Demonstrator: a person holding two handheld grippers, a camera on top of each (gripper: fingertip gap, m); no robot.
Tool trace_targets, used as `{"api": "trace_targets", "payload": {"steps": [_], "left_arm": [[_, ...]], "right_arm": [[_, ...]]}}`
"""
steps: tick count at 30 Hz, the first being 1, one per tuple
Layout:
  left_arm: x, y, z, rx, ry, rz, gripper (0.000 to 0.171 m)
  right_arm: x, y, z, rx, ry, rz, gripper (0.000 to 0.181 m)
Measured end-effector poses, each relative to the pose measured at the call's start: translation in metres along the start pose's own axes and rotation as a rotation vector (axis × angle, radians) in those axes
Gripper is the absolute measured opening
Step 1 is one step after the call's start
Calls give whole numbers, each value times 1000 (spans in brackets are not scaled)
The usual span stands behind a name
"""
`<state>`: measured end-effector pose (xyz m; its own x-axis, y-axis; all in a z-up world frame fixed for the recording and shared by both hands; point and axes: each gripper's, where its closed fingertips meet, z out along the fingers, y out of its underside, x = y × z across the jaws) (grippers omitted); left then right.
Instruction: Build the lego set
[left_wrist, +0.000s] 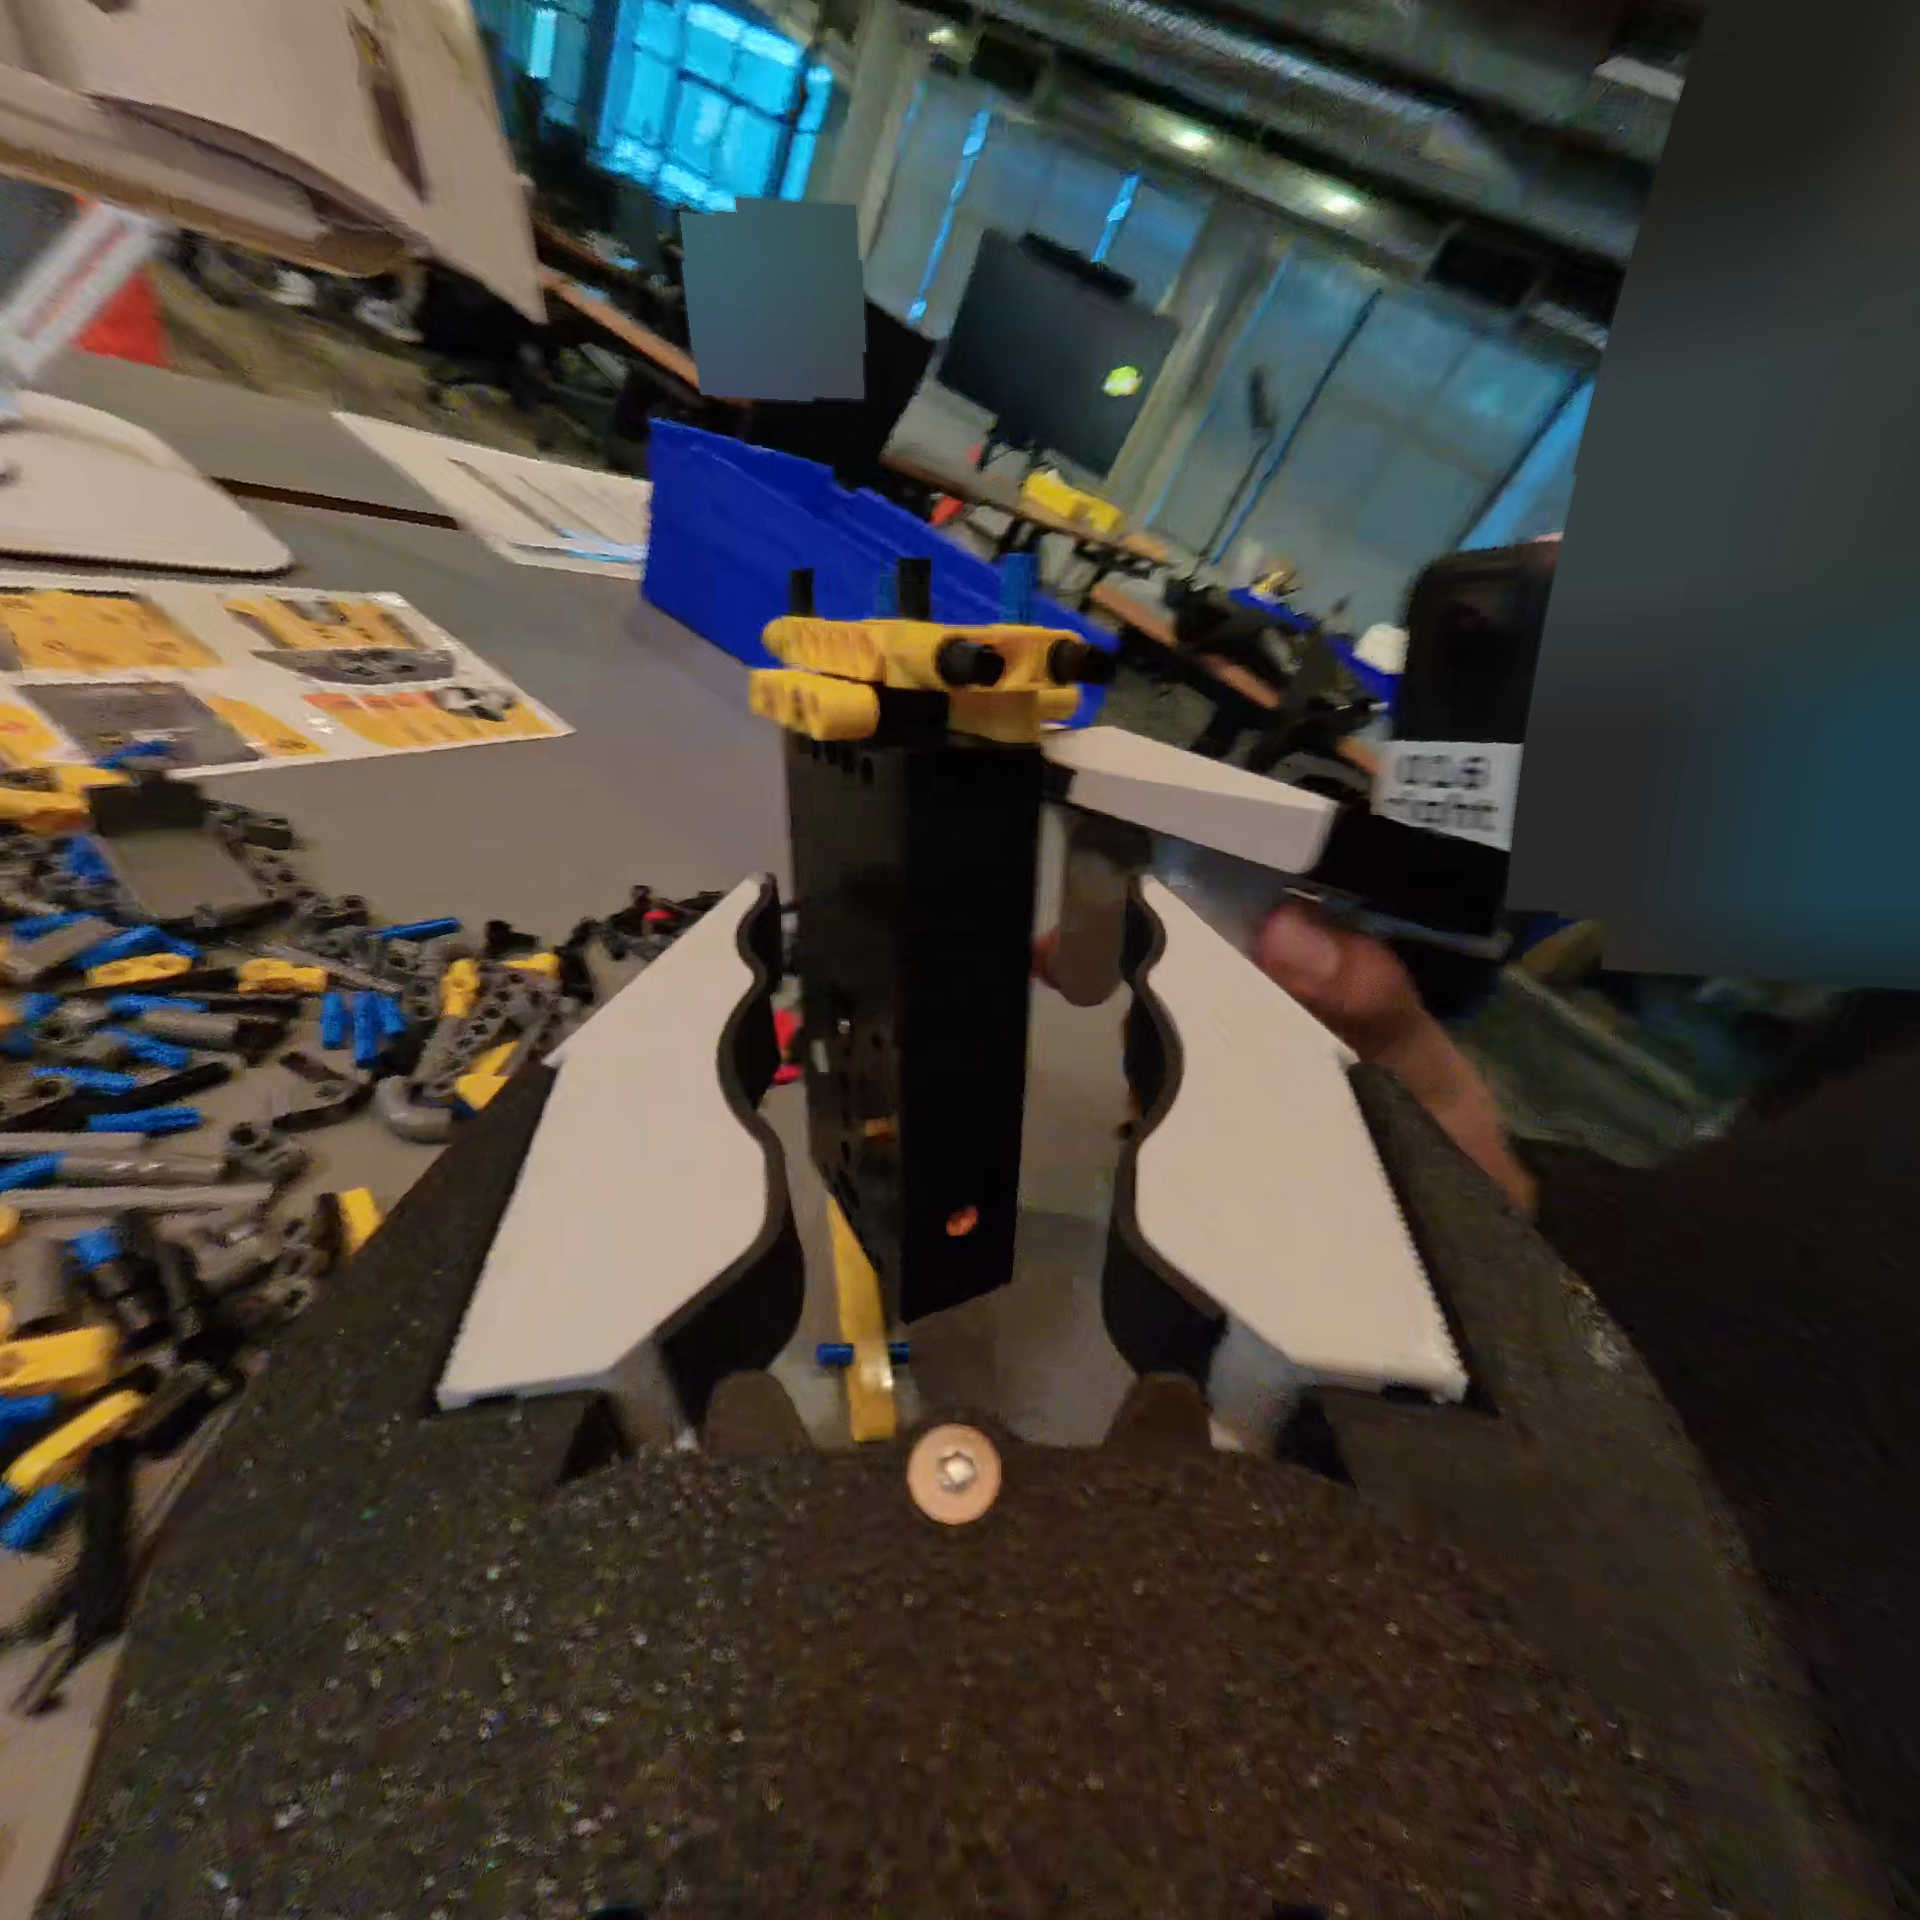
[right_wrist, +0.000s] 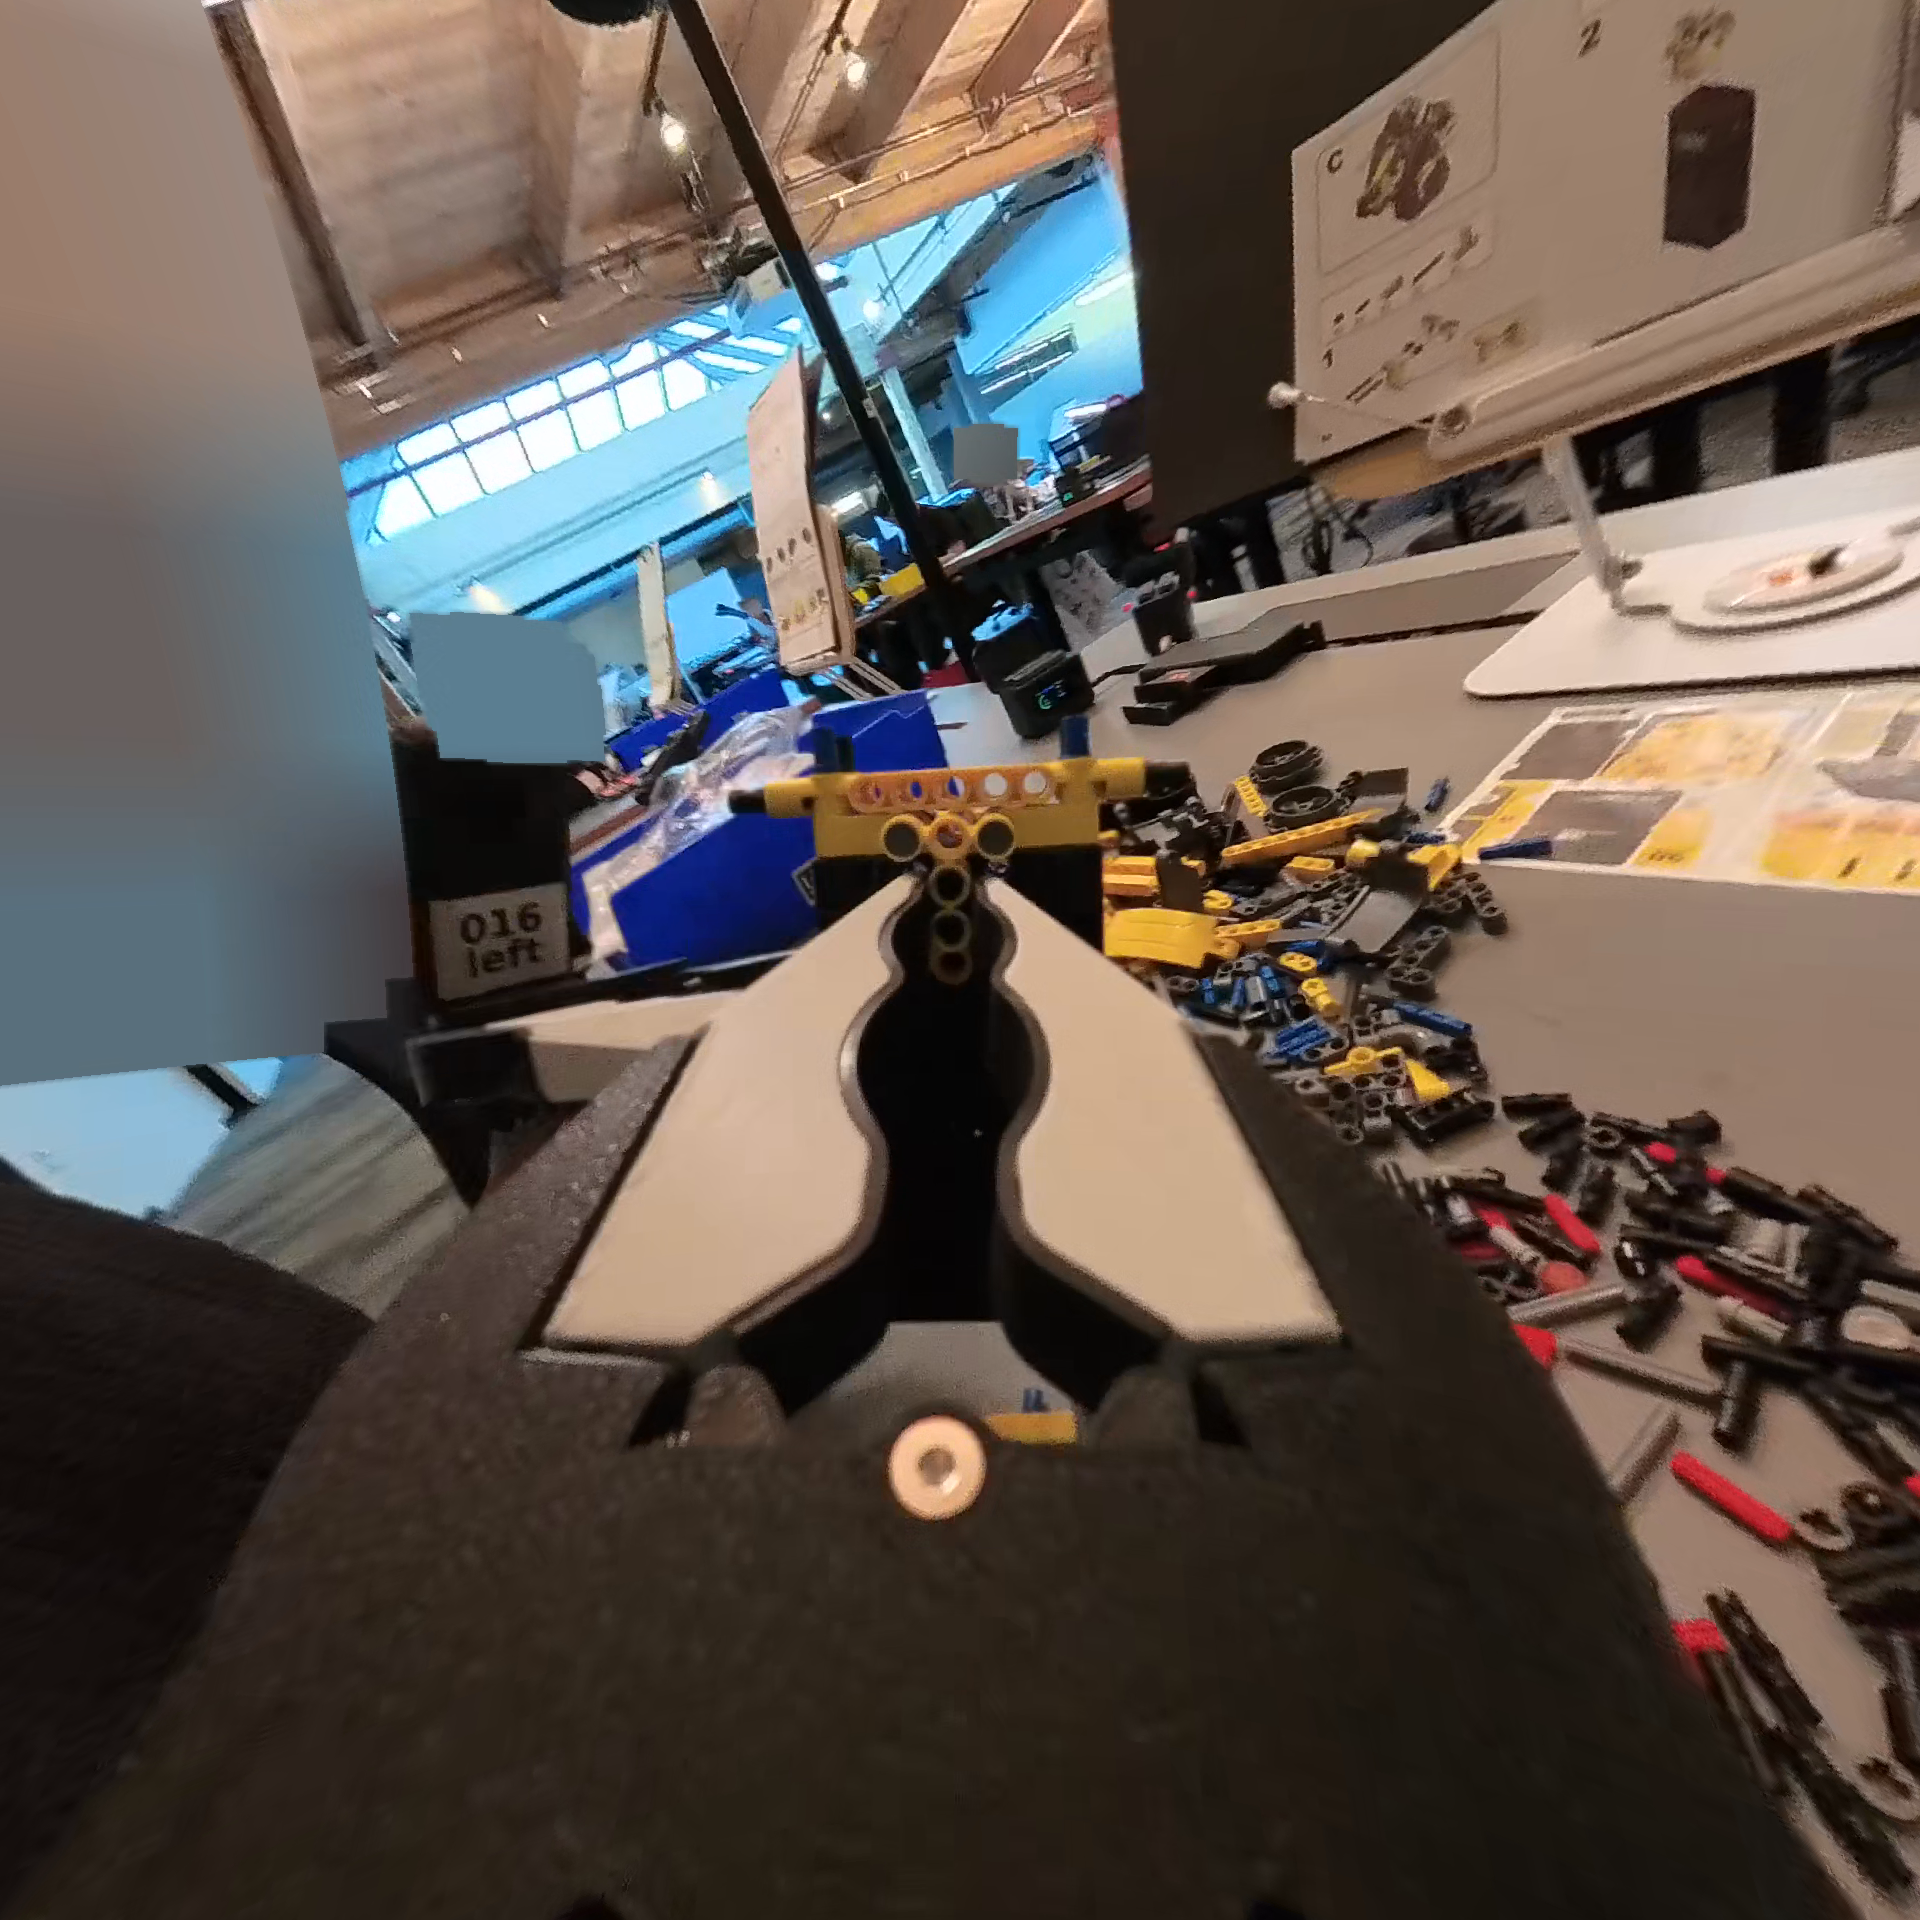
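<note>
A tall black brick assembly (left_wrist: 914, 987) with yellow beams and black and blue pins on top stands upright between my left gripper's (left_wrist: 956, 888) white fingers. The fingers are apart; the left pad is at its side and a gap shows on the right. My right gripper (right_wrist: 951, 883) is shut on a black holed beam of the same assembly (right_wrist: 956, 800), just under the yellow top. The right gripper's white finger (left_wrist: 1195, 800) reaches in from the right in the left wrist view. The left gripper's body (right_wrist: 499, 935) shows at the left in the right wrist view.
Loose black, yellow, blue and grey pieces (left_wrist: 156, 1039) (right_wrist: 1351, 987) cover the grey table, with red and black pins (right_wrist: 1714, 1299) nearer. Printed sheets (left_wrist: 260, 665) (right_wrist: 1714, 790), a blue bin (left_wrist: 748, 540) (right_wrist: 727, 862) and a white stand base (right_wrist: 1714, 634) lie beyond. A hand (left_wrist: 1382, 1018) is at the right. My two grippers' fingertips are within a few centimetres of each other.
</note>
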<state>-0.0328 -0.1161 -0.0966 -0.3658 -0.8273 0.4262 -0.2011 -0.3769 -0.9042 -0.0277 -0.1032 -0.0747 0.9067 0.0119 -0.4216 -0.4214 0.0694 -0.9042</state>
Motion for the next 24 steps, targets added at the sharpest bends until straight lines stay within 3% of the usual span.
{"api": "trace_targets", "payload": {"steps": [2, 7, 12, 17, 24], "left_arm": [[-5, -1, -1, -10, -28, 18, 40], [-3, 7, 2, -48, -40, 54, 33], [2, 2, 6, 20, 6, 74, 37], [-9, 7, 6, -36, -153, 209, 25], [-10, 2, 5, 20, -169, 187, 25]], "right_arm": [[-5, 0, 1, 4, 19, -58, 6], [-7, 2, -3, 6, 43, -124, 7], [-12, -1, -7, 45, 14, -87, 7], [-6, 4, -7, 25, 61, -138, 7], [-8, 1, -5, 32, 166, -351, 6]]}}
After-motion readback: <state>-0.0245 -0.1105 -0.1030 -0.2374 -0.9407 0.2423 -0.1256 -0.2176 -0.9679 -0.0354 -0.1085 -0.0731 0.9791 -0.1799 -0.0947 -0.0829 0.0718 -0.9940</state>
